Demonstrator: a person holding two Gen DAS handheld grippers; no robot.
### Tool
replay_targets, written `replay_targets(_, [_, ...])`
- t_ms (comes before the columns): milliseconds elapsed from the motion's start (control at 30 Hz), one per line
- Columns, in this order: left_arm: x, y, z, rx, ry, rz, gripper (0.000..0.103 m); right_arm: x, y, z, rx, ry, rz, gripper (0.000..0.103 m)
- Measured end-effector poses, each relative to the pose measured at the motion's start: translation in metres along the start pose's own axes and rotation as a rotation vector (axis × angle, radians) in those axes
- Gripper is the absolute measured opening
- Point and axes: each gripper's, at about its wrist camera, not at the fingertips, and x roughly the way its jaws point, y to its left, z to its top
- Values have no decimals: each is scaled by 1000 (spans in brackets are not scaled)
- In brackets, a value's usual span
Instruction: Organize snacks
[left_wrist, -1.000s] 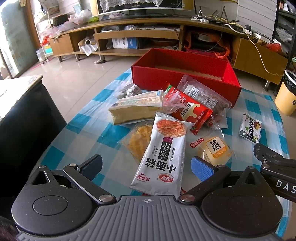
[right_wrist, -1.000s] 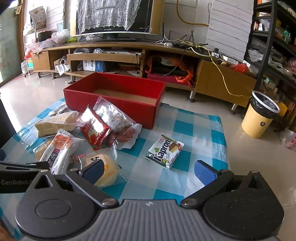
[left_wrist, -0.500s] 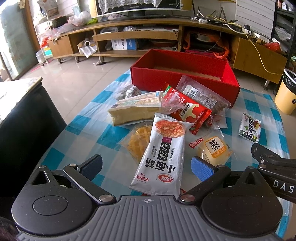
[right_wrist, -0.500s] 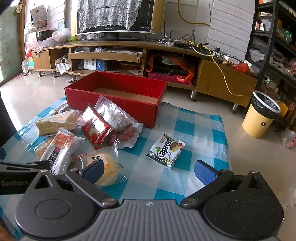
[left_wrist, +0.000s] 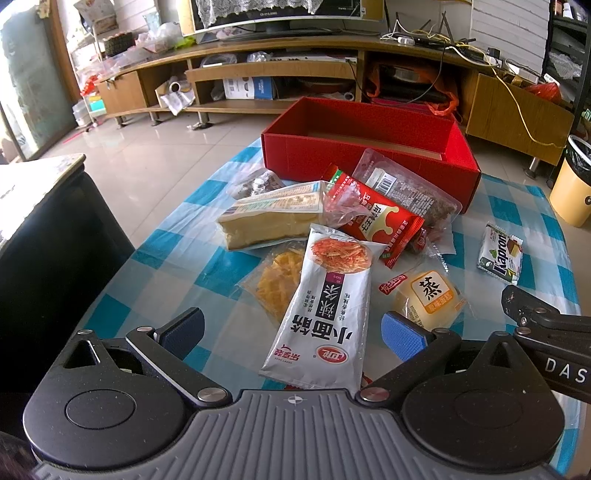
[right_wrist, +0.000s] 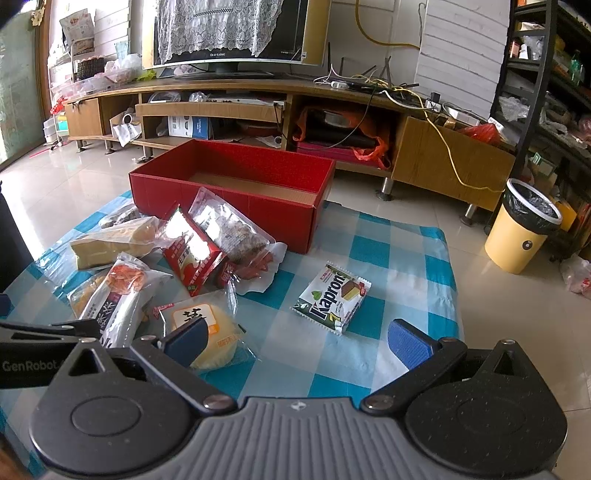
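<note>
An open red box (left_wrist: 373, 155) (right_wrist: 236, 199) stands at the far side of a blue-checked cloth (right_wrist: 399, 251). Snack packs lie in front of it: a white noodle-snack bag (left_wrist: 325, 306), a cake slice (left_wrist: 269, 218), a red pack (left_wrist: 376, 218), a clear meat pack (left_wrist: 410, 192), yellow chips (left_wrist: 280, 280), a round steamed cake (left_wrist: 428, 299) (right_wrist: 210, 332) and a Kapron wafer (left_wrist: 500, 253) (right_wrist: 332, 297). My left gripper (left_wrist: 291, 334) is open over the white bag's near end. My right gripper (right_wrist: 295, 341) is open, just short of the wafer.
A long wooden TV stand (right_wrist: 258, 107) runs behind the table. A yellow bin (right_wrist: 524, 229) stands on the floor to the right. A dark cabinet (left_wrist: 44, 236) is at the left. The tiled floor (left_wrist: 155, 147) surrounds the table.
Both views have shifted slightly; the snacks sit a little nearer to both grippers. Both grippers stay open and empty.
</note>
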Motion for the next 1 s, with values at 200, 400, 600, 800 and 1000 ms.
replay_targets(200, [0,0,0,0,3,0,103,1,0,0,0,5,1,103])
replay_targets(400, [0,0,0,-1,3,0,102,1,0,1,-5,3,-3,103])
replay_targets(600, [0,0,0,0,3,0,102,2,1,1,-6,4,-3,103])
replay_targets(800, [0,0,0,2,3,0,102,1,1,1,-7,6,-3,103])
replay_targets(1000, [1,-1,-1,5,5,1,102,1,0,1,-7,15,-2,103])
